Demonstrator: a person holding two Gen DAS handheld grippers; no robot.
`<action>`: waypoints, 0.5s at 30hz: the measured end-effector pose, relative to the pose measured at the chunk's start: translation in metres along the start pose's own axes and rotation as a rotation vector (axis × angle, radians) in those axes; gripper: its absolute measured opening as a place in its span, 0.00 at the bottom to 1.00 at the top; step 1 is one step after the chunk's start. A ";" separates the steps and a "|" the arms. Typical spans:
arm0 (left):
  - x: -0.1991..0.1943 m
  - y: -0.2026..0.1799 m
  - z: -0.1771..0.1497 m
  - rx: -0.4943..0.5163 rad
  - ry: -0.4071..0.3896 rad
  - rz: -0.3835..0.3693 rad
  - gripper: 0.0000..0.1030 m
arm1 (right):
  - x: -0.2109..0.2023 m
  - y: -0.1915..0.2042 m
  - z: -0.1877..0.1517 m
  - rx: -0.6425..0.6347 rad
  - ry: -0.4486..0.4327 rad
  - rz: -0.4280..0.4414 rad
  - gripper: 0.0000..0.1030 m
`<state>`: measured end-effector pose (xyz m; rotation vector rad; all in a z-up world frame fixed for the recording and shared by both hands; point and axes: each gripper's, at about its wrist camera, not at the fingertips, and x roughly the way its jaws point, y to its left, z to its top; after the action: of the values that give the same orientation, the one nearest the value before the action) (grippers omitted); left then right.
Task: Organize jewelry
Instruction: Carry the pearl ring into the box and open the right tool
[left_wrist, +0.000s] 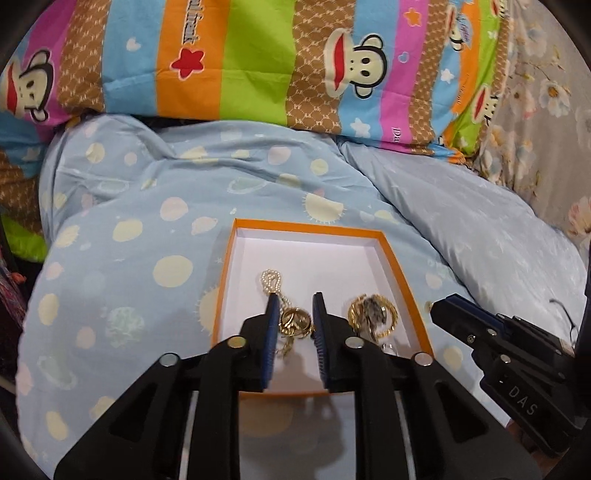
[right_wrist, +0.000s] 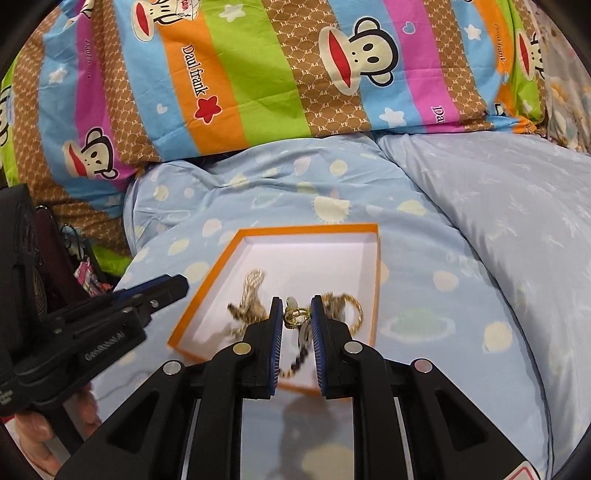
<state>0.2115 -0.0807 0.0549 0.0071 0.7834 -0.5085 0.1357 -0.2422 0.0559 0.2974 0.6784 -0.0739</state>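
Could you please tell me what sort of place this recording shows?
Most likely a bedroom: the orange-rimmed white cardboard box lies on a pale blue planet-print quilt, with a striped cartoon-monkey pillow behind.

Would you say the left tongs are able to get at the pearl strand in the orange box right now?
Probably yes: the left tongs are open over the orange box, which has no lid, and the pearl strand lies just past their left fingertip, uncovered.

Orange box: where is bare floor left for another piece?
Free: the far half of the orange box, bordered by its back wall and both side walls. Crowded: the near half, with the pearl-and-gold chain left and the gold hoops right.
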 end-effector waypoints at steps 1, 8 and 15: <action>0.005 0.003 0.000 -0.020 0.002 0.022 0.45 | 0.000 -0.001 0.002 0.012 -0.008 -0.007 0.29; -0.004 0.006 -0.020 0.029 -0.028 0.107 0.52 | -0.009 0.002 -0.015 0.005 -0.006 -0.020 0.32; -0.010 0.001 -0.053 0.084 0.005 0.203 0.52 | -0.007 0.004 -0.053 0.027 0.052 -0.026 0.38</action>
<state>0.1704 -0.0658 0.0232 0.1646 0.7564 -0.3479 0.0989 -0.2231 0.0226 0.3171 0.7339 -0.1005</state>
